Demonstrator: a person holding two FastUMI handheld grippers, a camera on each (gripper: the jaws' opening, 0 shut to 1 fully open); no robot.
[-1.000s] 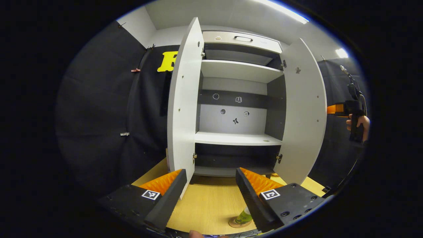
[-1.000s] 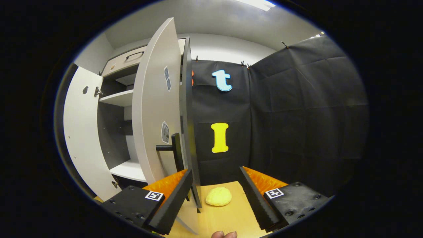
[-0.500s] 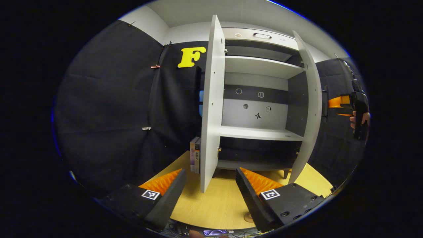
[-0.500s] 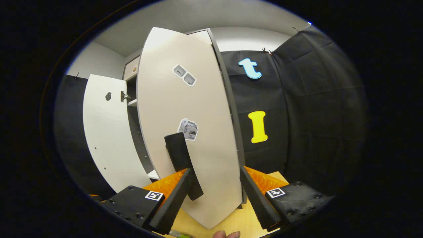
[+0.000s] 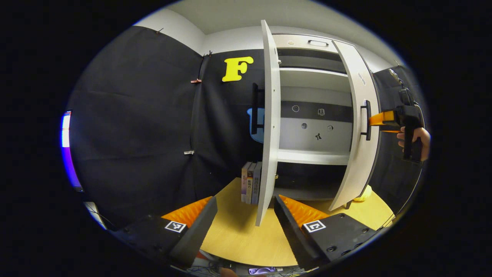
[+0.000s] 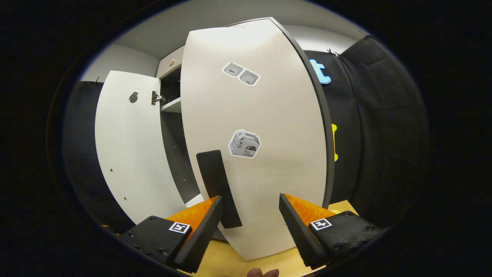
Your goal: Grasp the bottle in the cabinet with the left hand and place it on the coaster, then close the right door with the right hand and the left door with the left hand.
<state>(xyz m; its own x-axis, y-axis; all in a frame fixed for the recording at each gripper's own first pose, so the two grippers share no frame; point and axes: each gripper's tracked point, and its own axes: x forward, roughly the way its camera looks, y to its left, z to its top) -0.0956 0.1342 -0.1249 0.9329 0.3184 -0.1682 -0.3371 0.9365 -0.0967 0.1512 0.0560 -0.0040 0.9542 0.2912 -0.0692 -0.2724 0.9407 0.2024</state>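
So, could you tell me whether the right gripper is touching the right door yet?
Cannot tell. In the right gripper view the right gripper sits right up against the right door, its fingers straddling the handle, but no contact or gap shows plainly.

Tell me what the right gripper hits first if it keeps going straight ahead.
Most likely the outer face of the right door, which fills the space just ahead of the open right gripper. The door's handle lies slightly left of that line, by the left finger; depth is hard to judge.

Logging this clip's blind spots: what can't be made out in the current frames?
- Right door closure: still ajar; contact between right gripper and door unclear, right gripper view.
- Book titles: too small, left gripper view.
- Yellow object: mostly hidden by the right door, left gripper view.
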